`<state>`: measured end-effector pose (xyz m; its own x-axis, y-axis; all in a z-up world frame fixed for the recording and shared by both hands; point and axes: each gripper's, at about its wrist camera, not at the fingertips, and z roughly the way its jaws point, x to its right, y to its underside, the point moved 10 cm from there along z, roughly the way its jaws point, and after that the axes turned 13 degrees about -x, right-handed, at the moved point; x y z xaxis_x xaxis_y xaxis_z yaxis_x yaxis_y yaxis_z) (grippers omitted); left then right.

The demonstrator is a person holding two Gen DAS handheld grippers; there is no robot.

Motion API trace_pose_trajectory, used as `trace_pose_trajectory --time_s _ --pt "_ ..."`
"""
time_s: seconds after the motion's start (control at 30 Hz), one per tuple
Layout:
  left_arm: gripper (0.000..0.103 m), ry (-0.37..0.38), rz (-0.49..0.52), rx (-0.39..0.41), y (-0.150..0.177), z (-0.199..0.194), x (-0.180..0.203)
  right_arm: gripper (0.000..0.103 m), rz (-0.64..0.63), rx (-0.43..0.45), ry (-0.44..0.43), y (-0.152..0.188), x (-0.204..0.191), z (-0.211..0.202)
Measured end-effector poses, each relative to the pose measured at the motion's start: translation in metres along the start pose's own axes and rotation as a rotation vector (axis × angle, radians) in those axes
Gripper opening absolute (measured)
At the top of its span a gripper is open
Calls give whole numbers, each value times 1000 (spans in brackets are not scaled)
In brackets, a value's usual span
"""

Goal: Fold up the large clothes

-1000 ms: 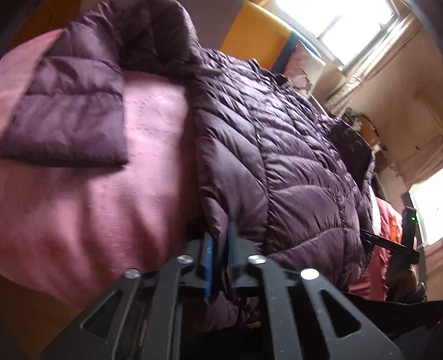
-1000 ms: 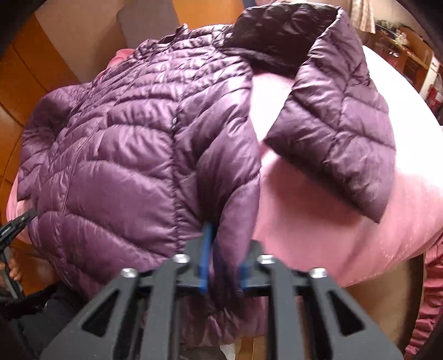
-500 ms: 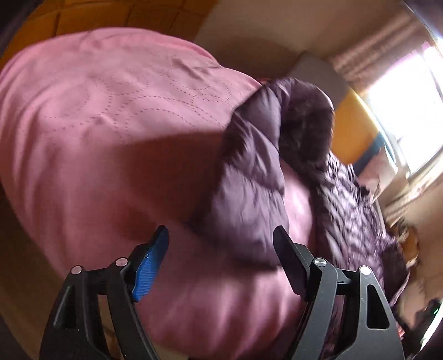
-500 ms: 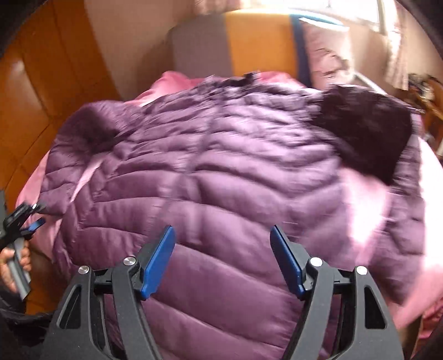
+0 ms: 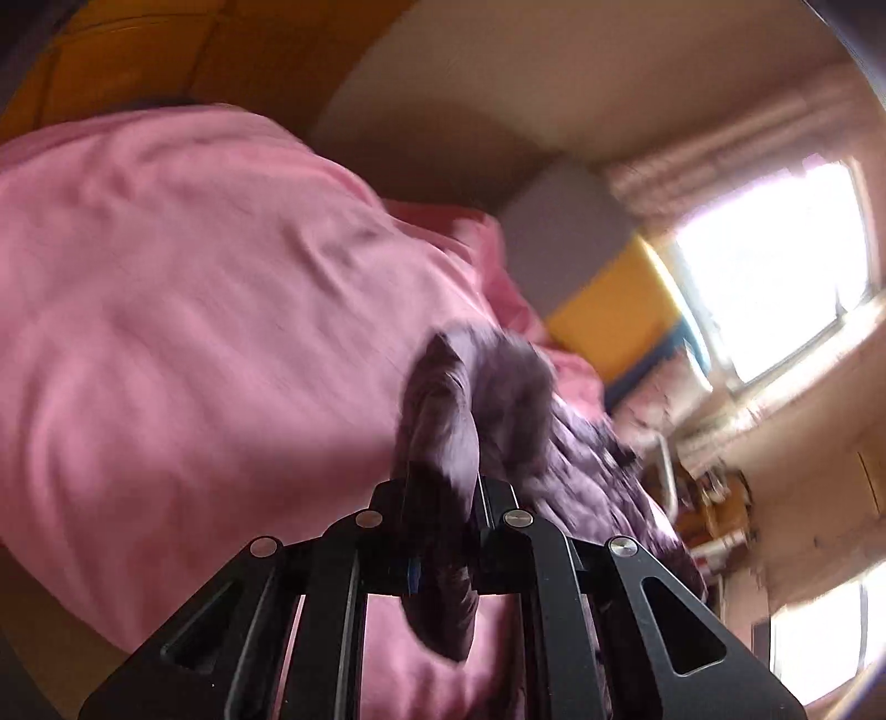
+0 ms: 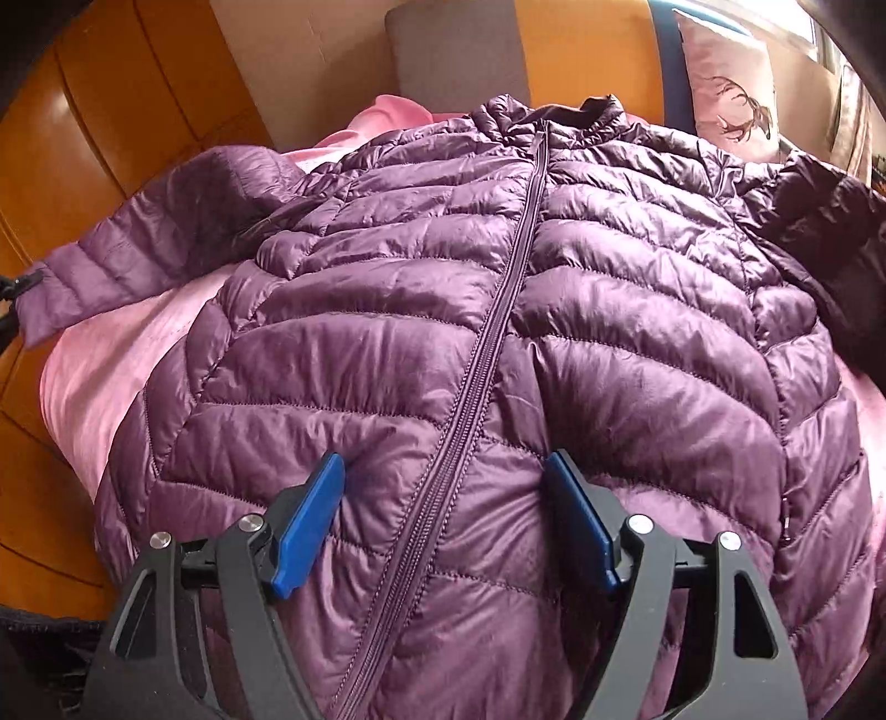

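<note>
A purple quilted puffer jacket (image 6: 498,332) lies front up and zipped on a pink bedspread (image 6: 111,376). One sleeve (image 6: 144,249) stretches out to the left; its cuff end meets a dark object at the frame's left edge. My right gripper (image 6: 448,515) is open, its blue pads on either side of the zipper, above the lower front of the jacket. In the blurred left wrist view my left gripper (image 5: 443,531) is shut on the end of the purple sleeve (image 5: 443,437), which stands up between the fingers over the pink bedspread (image 5: 194,332).
A grey and yellow headboard (image 6: 554,50) and a pillow with a deer print (image 6: 731,105) stand behind the jacket. Wooden floor (image 6: 83,166) lies to the left of the bed. A bright window (image 5: 775,266) and cluttered shelves (image 5: 714,509) show in the left wrist view.
Both grippers let go of the jacket's edges and opened. The left gripper then moved to the sleeve and shut on its end. The right gripper came down over the zipper, still open.
</note>
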<state>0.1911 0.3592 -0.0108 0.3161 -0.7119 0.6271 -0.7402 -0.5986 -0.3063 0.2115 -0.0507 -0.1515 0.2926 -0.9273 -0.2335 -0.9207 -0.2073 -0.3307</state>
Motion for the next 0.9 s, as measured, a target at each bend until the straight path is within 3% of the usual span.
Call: trace_pose_trajectory --time_s 0.07,0.17,0.27,0.43,0.5,0.6,0.63,0.7,0.77,0.83,0.9 --pt "10 -92 -30 -3 -23 -2 -18 77 3 3 0 -1 1 2" --pt "9 -323 -95 -47 -51 11 -71 78 8 10 -2 -2 2 5" --pt "9 -465 -184 -124 -52 31 -131 79 19 16 -12 -2 4 8" --pt "14 -611 -252 -218 -30 73 -184 86 5 23 10 -4 3 15" --pt "15 -670 -219 -172 -30 76 -182 88 -4 26 24 -5 3 18" --pt "50 -808 -190 -78 -34 56 -170 89 -12 37 36 -5 5 20" --pt "68 -831 -181 -31 -37 48 -164 90 -13 39 38 -4 4 20" --pt "78 -840 -142 87 -40 27 -139 90 -15 42 35 -4 4 19" --pt "79 -807 -101 147 -36 19 -112 90 -13 36 33 -3 3 16" --pt "79 -726 -51 174 -22 24 -79 87 -8 32 32 -3 5 6" --pt "79 -643 12 174 -2 40 -45 86 30 89 79 -5 22 -18"
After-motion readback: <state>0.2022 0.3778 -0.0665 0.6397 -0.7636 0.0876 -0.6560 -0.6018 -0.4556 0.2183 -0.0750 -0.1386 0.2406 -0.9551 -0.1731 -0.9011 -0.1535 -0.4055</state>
